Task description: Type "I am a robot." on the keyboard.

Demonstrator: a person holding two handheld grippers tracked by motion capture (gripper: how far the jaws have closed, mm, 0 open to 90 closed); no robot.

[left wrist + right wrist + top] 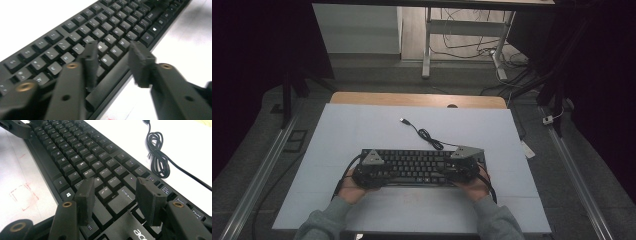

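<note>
A black keyboard [417, 167] lay on the pale bench [362, 135], in the lower middle of the high view, with its long side across the frame. Its black cable [429, 139] ran from the back edge toward the upper middle, made a small coil and ended in a plug [403, 120].

The person's left hand [349, 190] held the left gripper [368, 170] over the left end of the keyboard. In the left gripper view its fingers [91, 62] were spread apart, with nothing between them; they stood above the letter keys and the space bar, near the front edge of the keyboard.

The right hand [474, 189] held the right gripper [462, 167] over the right end. In the right gripper view its fingers [86, 197] were also spread, above the Enter key [122, 200] and the keys around it. Whether they touched the keys was not clear. The coiled cable lay in the upper right of that frame, on the bench behind the keyboard. A faint red square mark [23, 196] was on the bench at the left.
</note>
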